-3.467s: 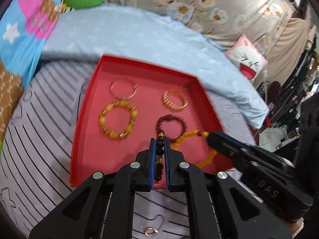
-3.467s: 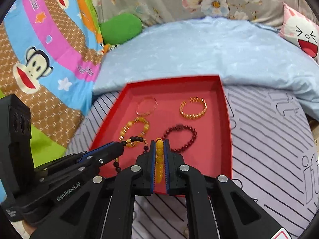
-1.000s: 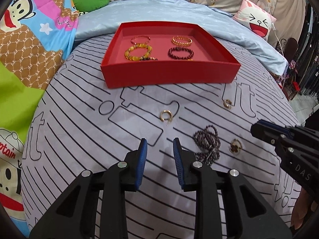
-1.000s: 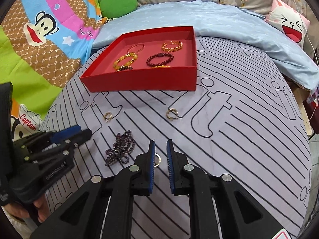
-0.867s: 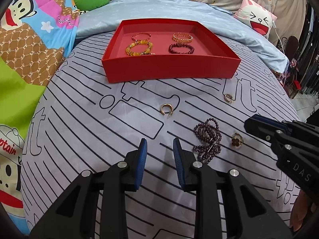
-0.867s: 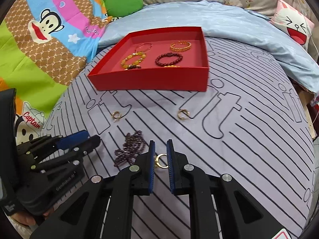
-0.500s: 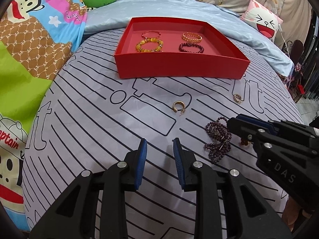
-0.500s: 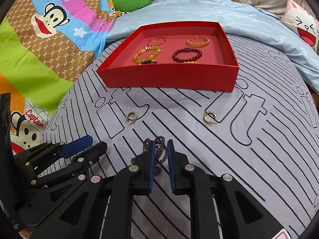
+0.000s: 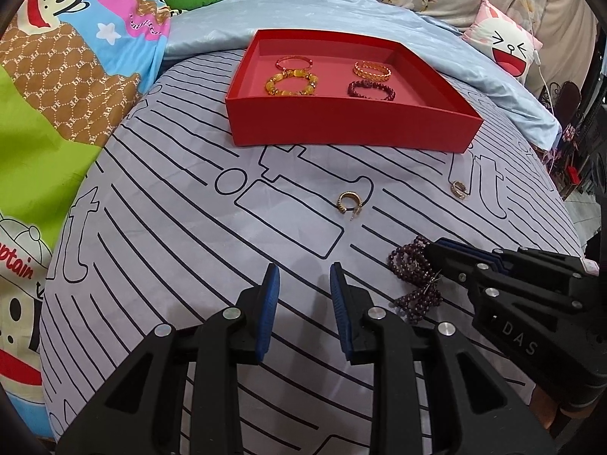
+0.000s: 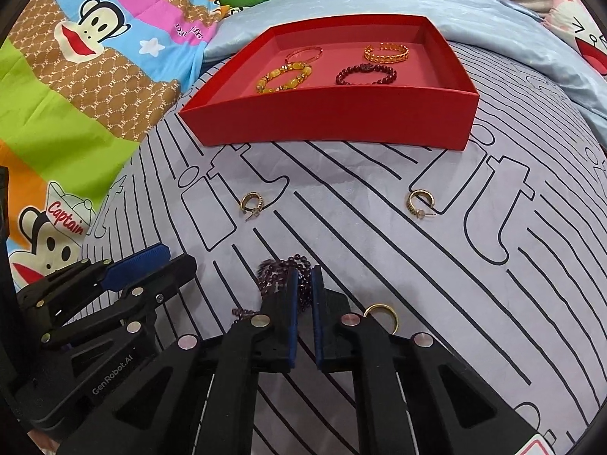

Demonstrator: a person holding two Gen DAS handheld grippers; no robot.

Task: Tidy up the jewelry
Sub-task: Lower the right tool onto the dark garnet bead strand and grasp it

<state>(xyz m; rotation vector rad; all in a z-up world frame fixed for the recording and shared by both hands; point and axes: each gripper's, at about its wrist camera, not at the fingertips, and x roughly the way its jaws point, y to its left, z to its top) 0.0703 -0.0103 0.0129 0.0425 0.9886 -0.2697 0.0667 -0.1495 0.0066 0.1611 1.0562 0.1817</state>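
Note:
A dark purple bead necklace (image 10: 273,265) lies bunched on the striped bedsheet. My right gripper (image 10: 304,275) is down on it, shut on the necklace's beads. From the left wrist view, the same necklace (image 9: 417,297) sits under the right gripper's tips (image 9: 430,252). My left gripper (image 9: 303,271) hovers open over bare sheet just left of it, holding nothing. The red tray (image 9: 341,125) farther back holds a yellow bead bracelet (image 9: 292,83), a dark red bead bracelet (image 9: 371,89), a gold chain bracelet (image 9: 372,69) and a thin bangle (image 9: 294,62).
Two gold hoop earrings (image 10: 252,203) (image 10: 417,201) lie on the sheet between tray and grippers. A gold ring (image 10: 381,314) rests beside my right gripper's right finger. A blue quilt and pillows lie behind the tray; a cartoon blanket covers the left side.
My right gripper shifted from the gold ring over to the purple necklace, came down and closed on its beads. My left gripper stayed open and almost still.

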